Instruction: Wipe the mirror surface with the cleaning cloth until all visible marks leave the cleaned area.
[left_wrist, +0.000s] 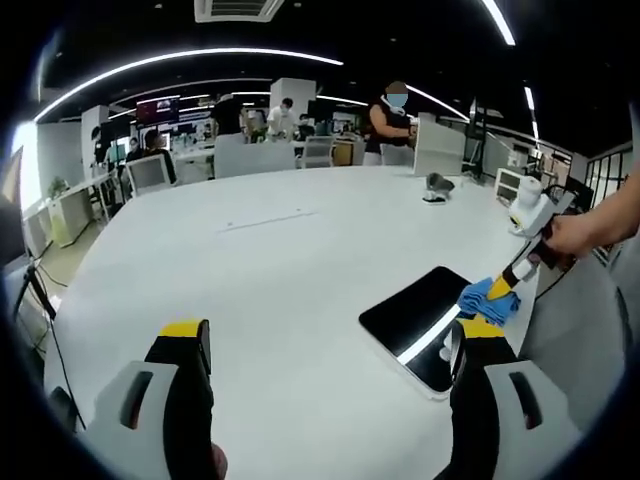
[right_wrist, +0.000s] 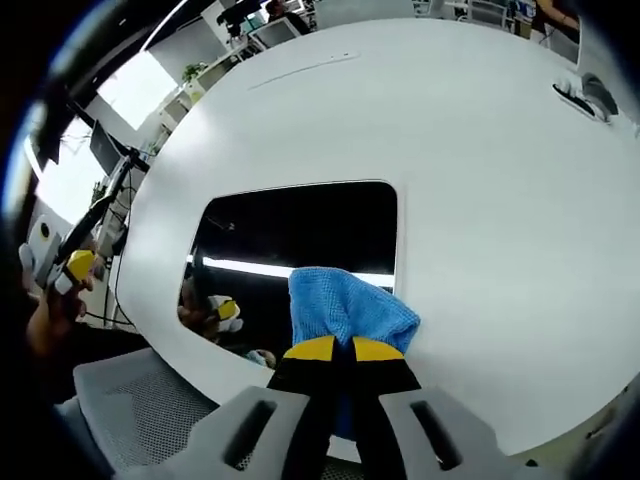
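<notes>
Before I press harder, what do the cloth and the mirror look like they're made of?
The cloth looks like soft blue microfibre, matte and bunched in folds in the right claw. The mirror looks like glossy glass: it reflects ceiling light strips sharply. Its thin white rim may be plastic; hard to tell.

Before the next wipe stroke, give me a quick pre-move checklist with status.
1. Cleaning cloth clamped in right gripper: ok.
2. Cloth over the mirror, at its near edge: ok; actual contact: cannot tell.
3. Mirror flat on the table, whole outline in view: ok.
4. Left gripper open, holding nothing, off the mirror: ok.
5. Marks left on the glass: cannot tell, reflections mask it.
</notes>
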